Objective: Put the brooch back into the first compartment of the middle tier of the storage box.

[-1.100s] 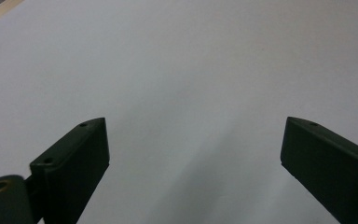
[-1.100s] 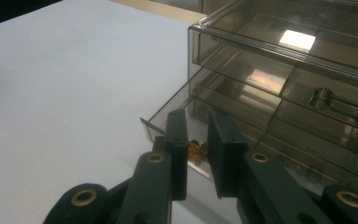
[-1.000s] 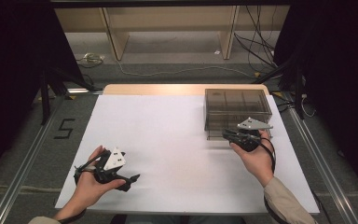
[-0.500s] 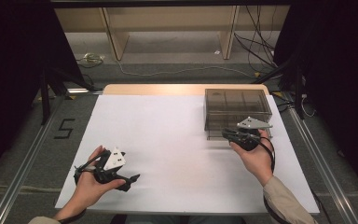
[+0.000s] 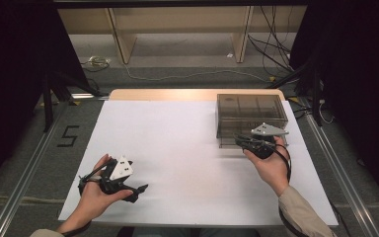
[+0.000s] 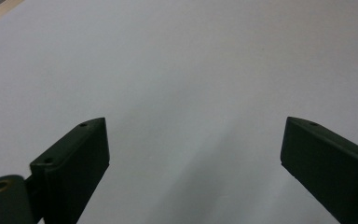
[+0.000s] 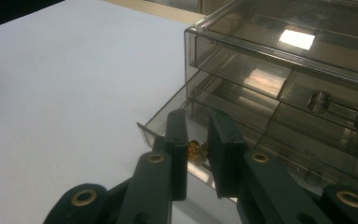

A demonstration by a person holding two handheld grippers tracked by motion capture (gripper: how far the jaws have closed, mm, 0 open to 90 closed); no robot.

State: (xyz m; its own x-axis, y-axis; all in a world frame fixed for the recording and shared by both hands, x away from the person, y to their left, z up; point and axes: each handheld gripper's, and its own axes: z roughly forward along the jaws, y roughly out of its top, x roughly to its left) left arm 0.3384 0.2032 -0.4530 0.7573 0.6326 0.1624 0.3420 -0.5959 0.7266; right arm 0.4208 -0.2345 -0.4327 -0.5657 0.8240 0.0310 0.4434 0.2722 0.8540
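drawer knob | between right gripper fingers, clamped | drawer slightly out | left gripper fingers wide, empty

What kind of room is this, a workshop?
Probably a lab recording rig: a white-covered table inside dark curtains, loose cables on the floor, and a clear drawer box as a prop.

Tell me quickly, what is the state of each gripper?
Left gripper: open, holding nothing.
Right gripper: shut on the drawer knob.
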